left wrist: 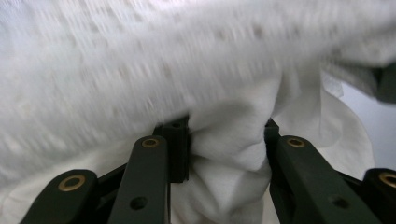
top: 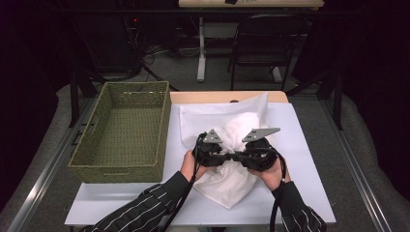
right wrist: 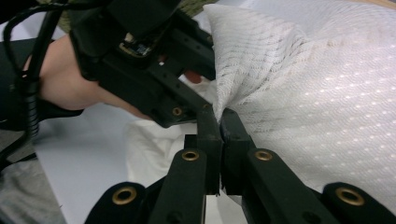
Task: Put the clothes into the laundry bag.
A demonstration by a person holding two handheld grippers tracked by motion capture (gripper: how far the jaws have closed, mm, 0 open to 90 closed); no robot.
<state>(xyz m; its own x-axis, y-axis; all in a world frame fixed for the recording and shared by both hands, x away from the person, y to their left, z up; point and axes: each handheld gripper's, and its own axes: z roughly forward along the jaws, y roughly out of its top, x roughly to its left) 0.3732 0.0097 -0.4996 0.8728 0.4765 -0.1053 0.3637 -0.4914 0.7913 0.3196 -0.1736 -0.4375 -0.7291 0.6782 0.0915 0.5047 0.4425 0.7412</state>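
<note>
Two grippers, L (top: 223, 155) & R (top: 240, 155), you've got clamped on white dotted cloth (top: 232, 180), right of green woven basket (top: 121, 133).

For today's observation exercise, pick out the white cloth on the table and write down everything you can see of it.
The cloth is white, thin fabric with a woven dotted texture, rumpled and partly folded, not flat. It lies on the white table, right of the basket; its far part is spread out, its near part bunched to a corner pointing at the person. The left hand-held gripper has a thick fold between its jaws; the right hand-held gripper is pinched shut on an edge.
</note>
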